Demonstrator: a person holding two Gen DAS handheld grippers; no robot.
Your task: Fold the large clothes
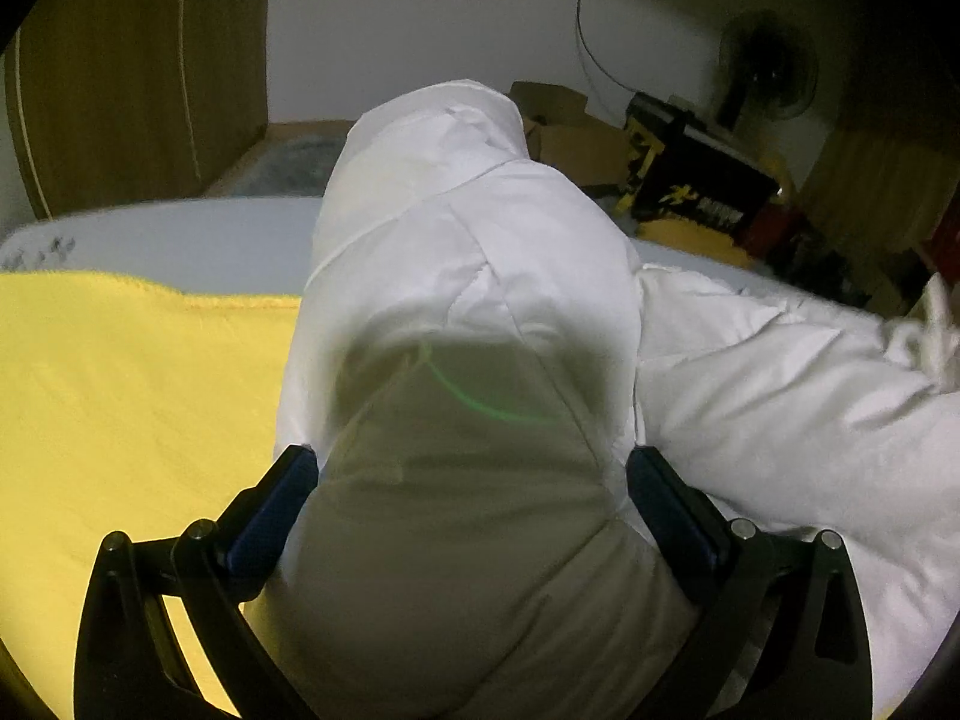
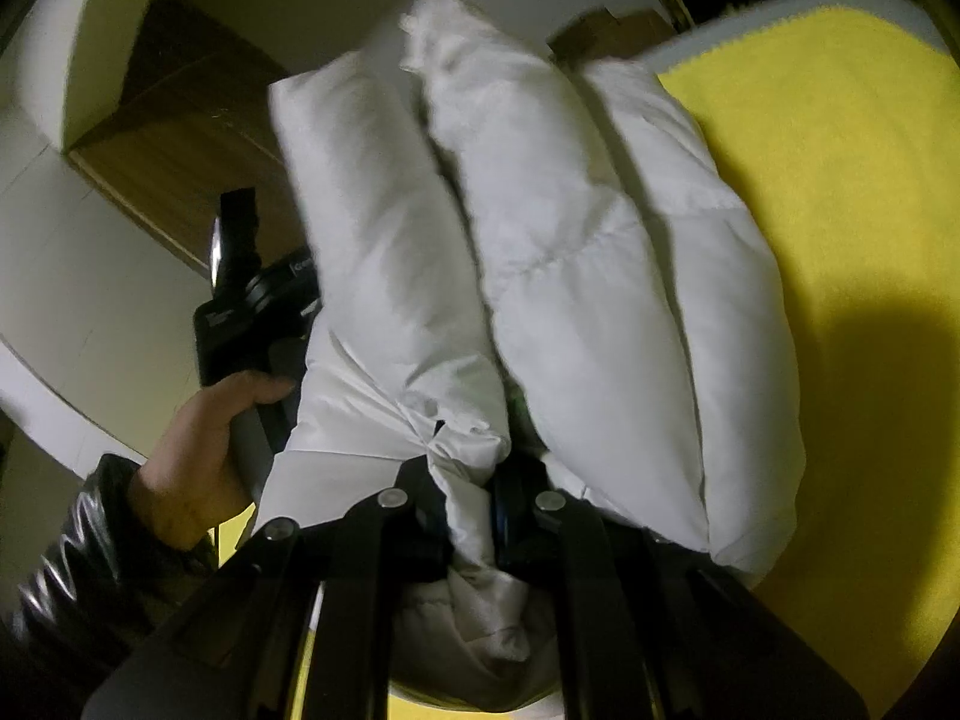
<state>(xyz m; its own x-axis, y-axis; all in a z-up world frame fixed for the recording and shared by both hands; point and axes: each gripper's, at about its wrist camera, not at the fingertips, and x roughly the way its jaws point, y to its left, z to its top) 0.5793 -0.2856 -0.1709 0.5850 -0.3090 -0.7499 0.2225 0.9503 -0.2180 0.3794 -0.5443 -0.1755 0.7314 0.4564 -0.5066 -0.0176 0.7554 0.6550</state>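
A white puffer jacket lies bunched over a yellow cloth on a table. In the left wrist view a thick padded part of it fills the gap between my left gripper's fingers, which stand wide apart against its sides. In the right wrist view the jacket shows as three padded rolls, lifted off the yellow cloth. My right gripper is shut on a bunched fold of the jacket. The left gripper's body and the hand holding it show at the left.
The white table edge runs beyond the yellow cloth. Behind it stand cardboard boxes, a black and yellow box, a fan and a wooden wardrobe.
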